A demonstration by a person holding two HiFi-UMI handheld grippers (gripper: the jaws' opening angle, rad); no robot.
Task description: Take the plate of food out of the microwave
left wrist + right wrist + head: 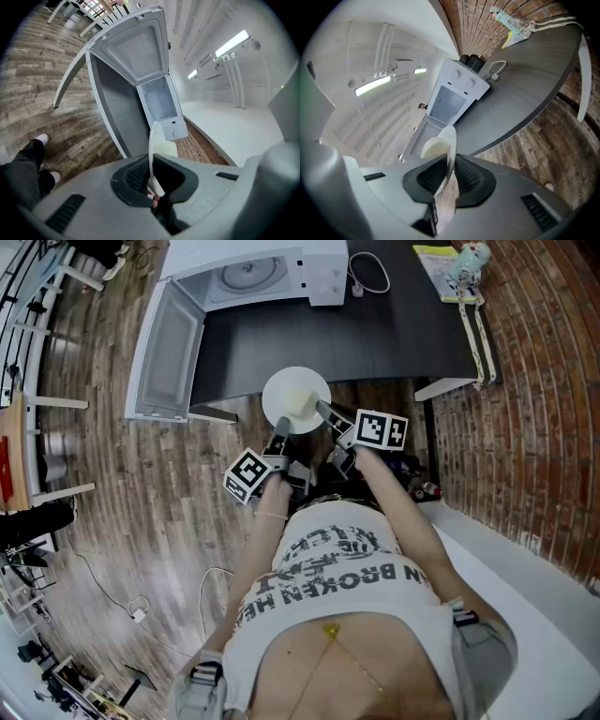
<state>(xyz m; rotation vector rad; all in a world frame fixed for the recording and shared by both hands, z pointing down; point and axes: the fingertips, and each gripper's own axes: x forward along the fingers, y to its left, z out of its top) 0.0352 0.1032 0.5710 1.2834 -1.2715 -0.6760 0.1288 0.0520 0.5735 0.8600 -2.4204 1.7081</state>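
A white plate [296, 399] with a pale mound of food on it hangs over the near edge of the dark table [394, 334], in front of the person. My left gripper [279, 427] is shut on the plate's near left rim, and my right gripper [326, 413] is shut on its near right rim. In the left gripper view the plate [153, 154] stands edge-on between the pads of the left gripper [152, 180]. The right gripper view shows the rim [447, 150] pinched the same way in the right gripper [446, 176]. The white microwave [253, 273] stands at the table's far left, cavity empty.
The microwave door [169, 348] hangs wide open to the left, past the table's edge. A white cable [370, 273] lies beside the microwave, and a booklet with a small figurine [455, 268] sits at the far right corner. Wooden floor lies left, brick wall right.
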